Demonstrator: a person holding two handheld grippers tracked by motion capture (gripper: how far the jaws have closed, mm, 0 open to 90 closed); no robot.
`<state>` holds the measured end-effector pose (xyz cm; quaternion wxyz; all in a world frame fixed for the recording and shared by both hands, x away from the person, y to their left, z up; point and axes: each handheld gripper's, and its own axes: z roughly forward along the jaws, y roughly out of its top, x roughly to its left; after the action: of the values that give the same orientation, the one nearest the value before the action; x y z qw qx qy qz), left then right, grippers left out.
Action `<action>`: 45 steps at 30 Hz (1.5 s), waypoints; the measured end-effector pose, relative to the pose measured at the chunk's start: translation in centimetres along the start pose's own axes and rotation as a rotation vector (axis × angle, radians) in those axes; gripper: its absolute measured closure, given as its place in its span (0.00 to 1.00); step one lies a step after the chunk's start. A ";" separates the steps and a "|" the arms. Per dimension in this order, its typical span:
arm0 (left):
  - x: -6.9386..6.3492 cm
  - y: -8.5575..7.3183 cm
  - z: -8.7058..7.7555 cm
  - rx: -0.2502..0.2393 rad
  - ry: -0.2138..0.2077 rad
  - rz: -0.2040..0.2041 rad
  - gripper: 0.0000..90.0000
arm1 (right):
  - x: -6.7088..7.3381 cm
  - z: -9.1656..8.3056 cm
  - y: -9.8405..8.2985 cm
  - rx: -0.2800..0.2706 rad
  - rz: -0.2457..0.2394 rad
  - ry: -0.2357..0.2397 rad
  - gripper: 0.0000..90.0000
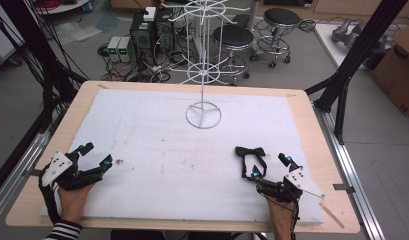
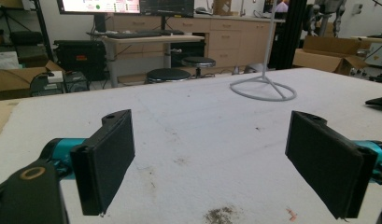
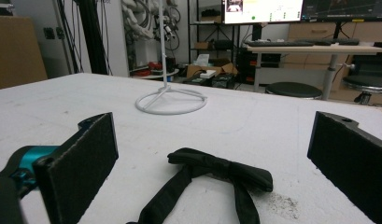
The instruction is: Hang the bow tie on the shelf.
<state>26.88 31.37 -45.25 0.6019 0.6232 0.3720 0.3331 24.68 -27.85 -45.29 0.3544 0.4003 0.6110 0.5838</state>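
High view first, going left to right: my left gripper (image 1: pixel 96 155) sits near the desk's (image 1: pixel 302 107) left front corner, jaws spread wide with nothing in them, resting on the white mat (image 1: pixel 157 145). Just to its right there's a small brown stain (image 1: pixel 119 161) on the mat. Further back, about mid-desk, stands the white wire rack (image 1: pixel 203 75), its ring base flat on the mat. Over on the right, the black bow tie (image 1: pixel 250 151) lies flat on the mat, its strap looping back toward me. My right gripper (image 1: pixel 271 166) is right there, jaws released and wide apart, with the strap lying between the tips. Right gripper view backs that up: the bow tie (image 3: pixel 221 171) sits on the mat between the two pads, touching neither as far as I can see, and the rack (image 3: pixel 170 100) is well behind it.
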 end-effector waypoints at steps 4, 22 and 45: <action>0.0 0.0 0.0 -0.001 0.001 0.001 0.18 | 0.0 0.1 0.1 0.016 0.005 0.006 0.01; 0.0 0.0 0.0 -0.002 0.003 0.001 0.18 | -1.4 1.4 4.4 0.239 -0.050 0.049 0.06; 0.0 0.0 0.0 -0.002 0.005 0.001 0.18 | -2.4 4.1 4.7 0.637 -0.101 0.056 0.38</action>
<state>26.87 31.33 -45.26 0.6014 0.6221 0.3728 0.3351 29.76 -28.31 -40.95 0.2227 0.4440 0.7916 0.3559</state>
